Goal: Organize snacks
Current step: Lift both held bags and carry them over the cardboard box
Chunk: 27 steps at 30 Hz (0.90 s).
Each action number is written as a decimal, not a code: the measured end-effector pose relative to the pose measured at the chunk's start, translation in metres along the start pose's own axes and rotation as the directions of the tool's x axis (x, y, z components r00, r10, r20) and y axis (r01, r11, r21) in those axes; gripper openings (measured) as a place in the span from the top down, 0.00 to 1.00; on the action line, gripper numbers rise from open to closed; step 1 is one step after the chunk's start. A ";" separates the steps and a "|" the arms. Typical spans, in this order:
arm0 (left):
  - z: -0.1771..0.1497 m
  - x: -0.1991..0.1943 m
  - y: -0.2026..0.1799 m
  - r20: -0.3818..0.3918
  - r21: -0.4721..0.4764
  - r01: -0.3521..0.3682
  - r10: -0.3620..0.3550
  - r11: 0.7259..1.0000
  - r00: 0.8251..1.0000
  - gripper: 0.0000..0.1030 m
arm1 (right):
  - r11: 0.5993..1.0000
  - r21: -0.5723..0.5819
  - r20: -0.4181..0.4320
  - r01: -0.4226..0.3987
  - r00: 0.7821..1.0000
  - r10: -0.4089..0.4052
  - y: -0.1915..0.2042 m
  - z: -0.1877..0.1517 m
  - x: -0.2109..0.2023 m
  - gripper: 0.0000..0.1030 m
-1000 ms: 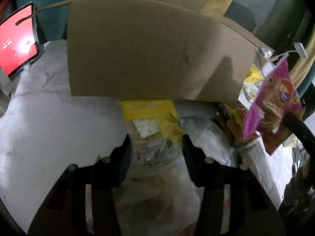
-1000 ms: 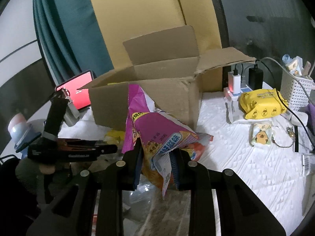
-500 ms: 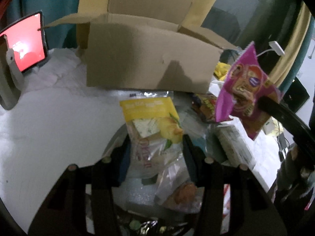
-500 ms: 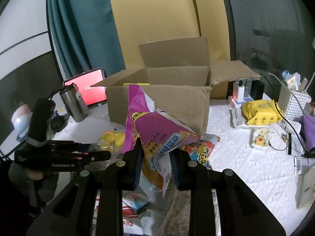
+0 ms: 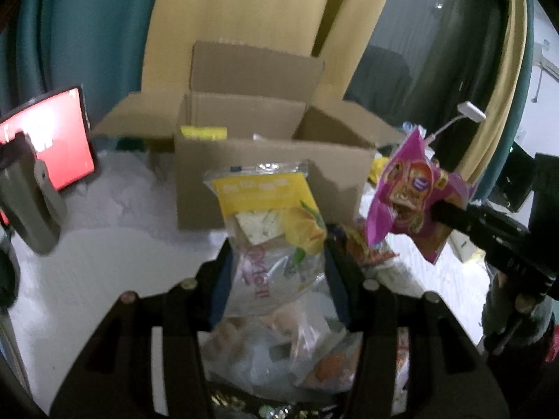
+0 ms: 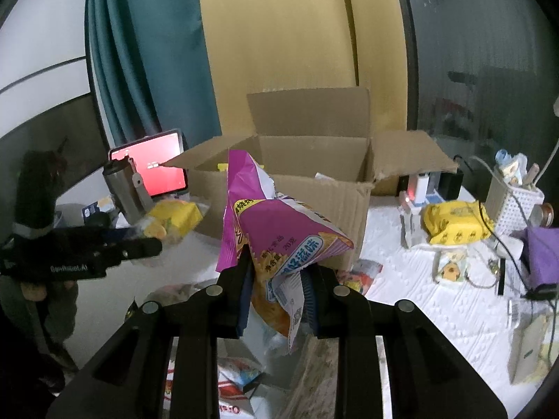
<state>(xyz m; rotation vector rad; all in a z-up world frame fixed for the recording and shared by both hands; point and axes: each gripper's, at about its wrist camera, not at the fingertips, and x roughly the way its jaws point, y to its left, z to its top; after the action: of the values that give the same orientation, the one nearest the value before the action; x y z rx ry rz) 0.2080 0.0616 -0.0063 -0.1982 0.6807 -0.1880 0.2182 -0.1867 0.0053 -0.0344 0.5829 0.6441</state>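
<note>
- Up front in the left wrist view, the left gripper [image 5: 277, 272] had its jaws clamped on a clear snack bag with a yellow label [image 5: 269, 223], held off the white table [image 5: 104, 244] and just short of the cardboard box [image 5: 265, 174].
- Off to the right in that same view, the right gripper [image 5: 436, 209] was pinching a purple snack packet [image 5: 408, 192], raised to about the height of the box's rim; more loose packets lay in a heap [image 5: 279, 359] below the left jaws.
- Behind the box stood a red-lit tablet [image 5: 52, 146] and a metal flask [image 5: 31, 206], both well clear of the carrying path.
- Seen from the right wrist, the right jaws were closed on the lower edge of the purple packet [image 6: 276, 230], which stood up in front of the open box [image 6: 307, 174]; a yellow item and something pale already showed inside it.
- To the left there, the other tool [image 6: 146, 246] carried its yellow-labelled bag [image 6: 174, 220] beside the box's near corner.
- By my reading, both hands were mid-carry towards the box. The next move called for getting each packet above the front wall and flaps, then parting the jaws over the opening, one hand at a time to avoid a clash.
</note>
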 end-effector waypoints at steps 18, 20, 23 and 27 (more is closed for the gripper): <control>0.070 0.016 -0.008 0.103 0.094 0.035 -0.045 0.995 0.994 0.51 | 0.997 -0.004 0.107 0.073 0.992 -0.072 -0.034 0.051 -0.002 0.73; 0.076 0.021 -0.009 0.109 0.099 0.038 -0.049 0.994 0.993 0.51 | 0.997 -0.001 0.111 0.080 0.991 -0.079 -0.039 0.057 0.000 0.73; 0.083 0.033 -0.007 0.113 0.097 0.039 -0.050 0.995 0.992 0.51 | 0.996 -0.004 0.120 0.091 0.989 -0.090 -0.046 0.066 0.003 0.73; 0.091 0.050 -0.004 0.108 0.098 0.036 -0.047 0.995 0.993 0.51 | 0.995 -0.006 0.127 0.101 0.987 -0.099 -0.054 0.076 0.012 0.73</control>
<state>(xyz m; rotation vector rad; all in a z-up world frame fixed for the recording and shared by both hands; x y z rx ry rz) 0.3035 0.0568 0.0333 -0.1299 0.5570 -0.2471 0.2947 -0.2073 0.0547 -0.0343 0.4518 0.5484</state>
